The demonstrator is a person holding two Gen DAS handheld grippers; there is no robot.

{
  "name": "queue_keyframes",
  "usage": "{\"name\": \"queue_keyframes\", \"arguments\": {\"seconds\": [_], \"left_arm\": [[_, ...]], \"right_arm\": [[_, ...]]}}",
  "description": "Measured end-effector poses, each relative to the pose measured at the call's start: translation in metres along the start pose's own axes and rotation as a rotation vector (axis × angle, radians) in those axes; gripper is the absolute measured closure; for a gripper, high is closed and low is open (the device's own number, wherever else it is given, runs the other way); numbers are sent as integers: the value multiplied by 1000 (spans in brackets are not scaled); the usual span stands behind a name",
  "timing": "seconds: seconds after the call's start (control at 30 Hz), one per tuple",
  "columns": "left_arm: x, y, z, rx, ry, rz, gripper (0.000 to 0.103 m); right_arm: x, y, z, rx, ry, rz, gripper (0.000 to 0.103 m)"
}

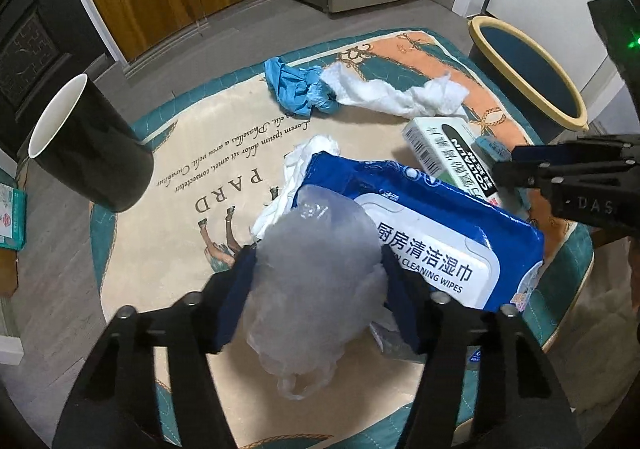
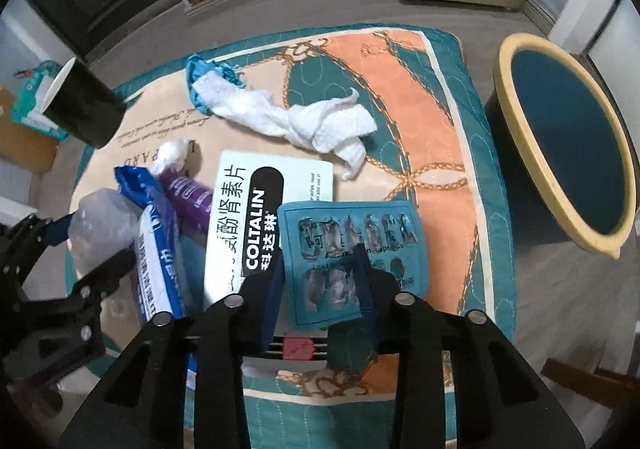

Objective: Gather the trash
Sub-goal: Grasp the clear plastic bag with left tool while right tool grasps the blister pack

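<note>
Trash still covers most of the table [image 2: 432,97], which wears a quilted teal-and-peach cloth, so the job looks to be at its start. Beside the table stands the bin [image 2: 560,137], its dark blue inside showing nothing that I can make out.

Two pieces are being taken at once. The left hand-held gripper [image 1: 316,281] has its blue pads on either side of a crumpled clear plastic bag [image 1: 316,273], which bulges between them and looks squeezed. The right hand-held gripper [image 2: 320,277] straddles a used teal blister pack [image 2: 352,261], jaws narrow and pinching its near edge.

Left lying: a crumpled blue glove [image 1: 298,91], a long white paper towel [image 1: 392,93], a smaller white tissue [image 1: 304,165], the Coltalin medicine box [image 2: 272,209], a purple tube [image 2: 190,201], the blue pack of kitchen cleaning wipes [image 1: 420,233] and a black paper cup [image 1: 86,145]. Whether the wipes and the cup count as trash I cannot tell.
</note>
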State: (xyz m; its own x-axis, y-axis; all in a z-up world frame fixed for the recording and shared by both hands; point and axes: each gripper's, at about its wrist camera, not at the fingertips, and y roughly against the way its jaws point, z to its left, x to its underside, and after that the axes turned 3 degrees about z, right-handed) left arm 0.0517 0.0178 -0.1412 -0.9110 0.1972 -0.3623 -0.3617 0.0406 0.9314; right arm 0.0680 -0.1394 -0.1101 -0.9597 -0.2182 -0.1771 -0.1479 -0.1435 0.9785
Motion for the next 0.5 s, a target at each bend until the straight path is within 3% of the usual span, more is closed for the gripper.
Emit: {"name": "queue_keyframes", "arguments": {"seconds": [0.13,0.3,0.5], "left_arm": [[-2,2,-4,-21,-21,0,63],[-7,10,-7,-61,-24,-39,70],[-14,30,1,-66,22,-117,75]], "right_arm": [[-2,9,1,15,37,-25,83],[-6,27,-6,49,60,-83,92],[-10,51,-37,3,-24,-147,96]]}}
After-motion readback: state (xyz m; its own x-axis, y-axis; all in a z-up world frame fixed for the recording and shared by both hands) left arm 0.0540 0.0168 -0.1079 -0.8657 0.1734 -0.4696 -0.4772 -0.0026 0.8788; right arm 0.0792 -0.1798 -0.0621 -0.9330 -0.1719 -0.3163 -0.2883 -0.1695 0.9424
